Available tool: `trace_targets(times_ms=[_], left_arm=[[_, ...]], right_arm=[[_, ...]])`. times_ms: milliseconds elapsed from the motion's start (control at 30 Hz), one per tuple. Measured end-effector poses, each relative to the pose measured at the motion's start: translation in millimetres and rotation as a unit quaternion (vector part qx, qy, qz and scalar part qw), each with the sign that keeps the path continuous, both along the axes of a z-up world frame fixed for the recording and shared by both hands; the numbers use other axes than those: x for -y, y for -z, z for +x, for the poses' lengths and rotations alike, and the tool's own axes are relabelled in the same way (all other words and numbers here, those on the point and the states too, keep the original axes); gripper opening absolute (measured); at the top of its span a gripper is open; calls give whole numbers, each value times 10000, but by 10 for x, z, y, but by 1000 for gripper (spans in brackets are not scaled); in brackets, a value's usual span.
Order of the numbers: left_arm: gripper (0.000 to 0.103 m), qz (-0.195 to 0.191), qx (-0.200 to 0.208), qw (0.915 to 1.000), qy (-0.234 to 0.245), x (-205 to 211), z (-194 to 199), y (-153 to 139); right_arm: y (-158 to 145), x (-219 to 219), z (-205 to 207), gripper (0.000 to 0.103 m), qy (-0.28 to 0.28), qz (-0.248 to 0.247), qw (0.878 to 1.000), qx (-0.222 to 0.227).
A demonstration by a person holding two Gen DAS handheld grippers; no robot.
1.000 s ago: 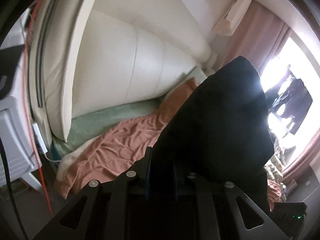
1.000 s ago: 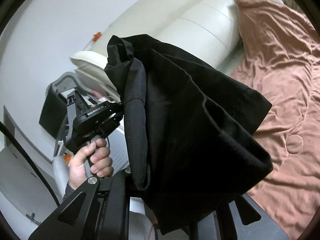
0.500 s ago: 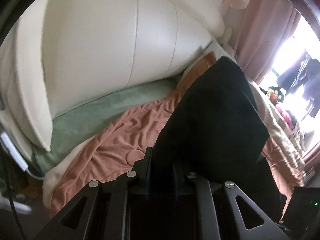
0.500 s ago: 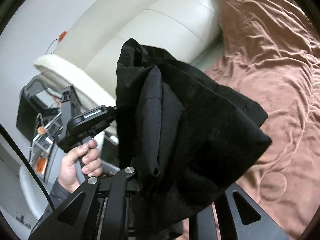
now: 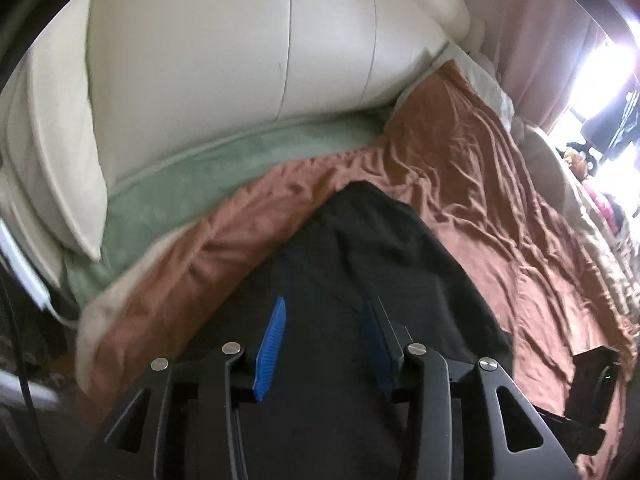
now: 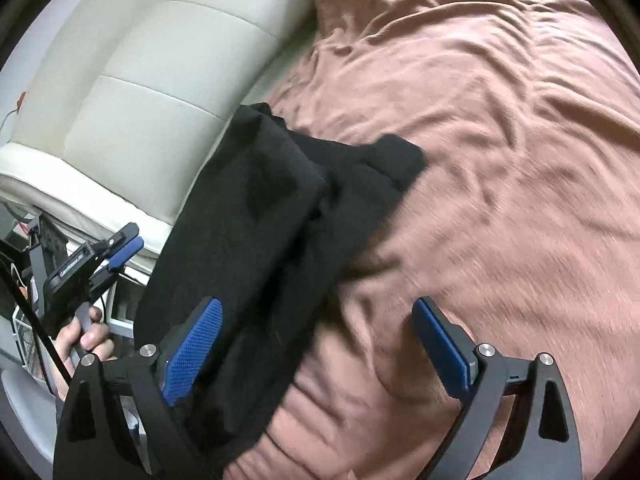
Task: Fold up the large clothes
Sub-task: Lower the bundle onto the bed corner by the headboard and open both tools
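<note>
Here, a folded black garment lies on a wrinkled rust-brown bedspread, filling the centre and lower left of the right wrist view and the lower middle of the left wrist view. In the right wrist view, the right gripper sits at the bottom of the frame with its fingers spread wide; they have just been opening. Its left blue pad rests against the garment's near edge, while the other pad stands apart over bare bedspread, so nothing is pinched. At the left edge of that view, a person's hand holds the left gripper by its handle, its blue-tipped fingers parted just beside the garment's left side. In the left wrist view, the left gripper's fingers have also just been opening, and the black cloth lies loose between and beneath them, not clamped. Above the garment in that view, a strip of pale green sheet runs along the bedspread's far edge, and a cream padded headboard fills the upper part of the frame. A bright window glares at the upper right.
</note>
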State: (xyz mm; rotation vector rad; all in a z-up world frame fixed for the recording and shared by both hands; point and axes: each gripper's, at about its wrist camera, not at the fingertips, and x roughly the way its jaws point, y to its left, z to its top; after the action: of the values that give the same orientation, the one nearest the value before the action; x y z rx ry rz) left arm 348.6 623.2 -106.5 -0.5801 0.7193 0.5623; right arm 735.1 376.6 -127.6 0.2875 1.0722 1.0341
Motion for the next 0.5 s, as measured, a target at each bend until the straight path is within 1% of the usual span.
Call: trace_targets(times_ms=[67, 133, 200, 333, 500], left_arm=[[43, -116, 92, 9999, 38, 100, -67, 24], [43, -84, 101, 9999, 97, 232, -121, 38], [43, -15, 11, 9999, 152, 391, -227, 45], [43, -111, 38, 9997, 225, 644, -397, 72], [43, -26, 42, 9994, 355, 974, -574, 21]], right_arm=[[-70, 58, -144, 95, 27, 16, 9999, 99], [-177, 103, -296, 95, -1, 79, 9997, 213], [-289, 140, -422, 95, 2, 117, 9995, 284], [-508, 243, -645, 95, 15, 206, 9990, 408], [-816, 463, -991, 95, 63, 80, 9970, 769]])
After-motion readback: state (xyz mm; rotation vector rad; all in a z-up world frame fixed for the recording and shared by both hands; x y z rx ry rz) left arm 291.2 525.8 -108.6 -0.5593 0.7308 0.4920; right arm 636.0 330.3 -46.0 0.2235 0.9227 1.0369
